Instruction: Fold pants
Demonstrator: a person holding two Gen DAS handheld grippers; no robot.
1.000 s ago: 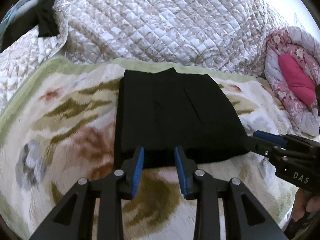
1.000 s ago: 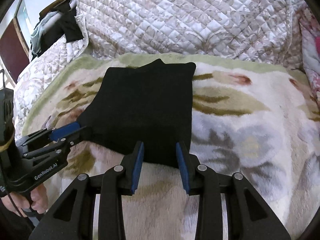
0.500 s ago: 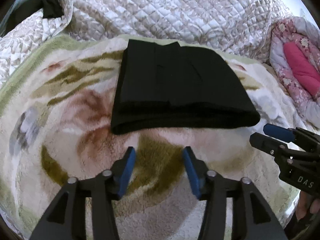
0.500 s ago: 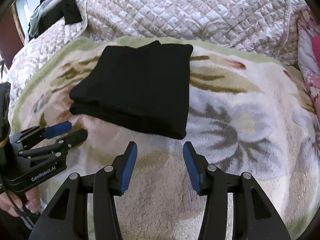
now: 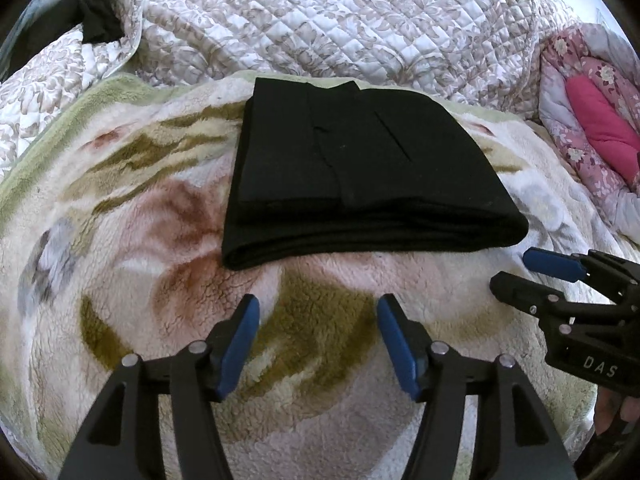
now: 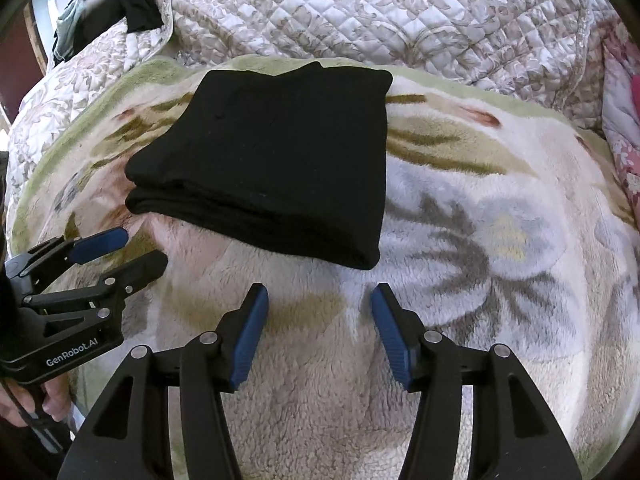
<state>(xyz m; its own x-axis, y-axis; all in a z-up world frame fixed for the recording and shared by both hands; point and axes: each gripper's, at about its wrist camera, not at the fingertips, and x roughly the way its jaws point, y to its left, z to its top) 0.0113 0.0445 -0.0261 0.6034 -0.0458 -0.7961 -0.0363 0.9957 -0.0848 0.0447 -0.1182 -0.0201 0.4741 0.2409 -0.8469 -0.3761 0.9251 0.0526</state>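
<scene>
Reading "GenRobot.AI" left hand-held gripper [image 6: 136,250], "DAS" right hand-held gripper [image 5: 514,270], both apart, pants [image 5: 360,172] folded

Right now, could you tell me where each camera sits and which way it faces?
Left wrist: on the left tool, looking forward over the blanket at the folded pants; own open fingers below, right tool at right.
Right wrist: on the right tool, same heading; left tool at left.
Shared: pants, blanket, quilt.

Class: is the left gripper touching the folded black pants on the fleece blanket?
Apart. The left wrist view shows bare floral fleece blanket between the open left gripper and the folded black pants.
</scene>
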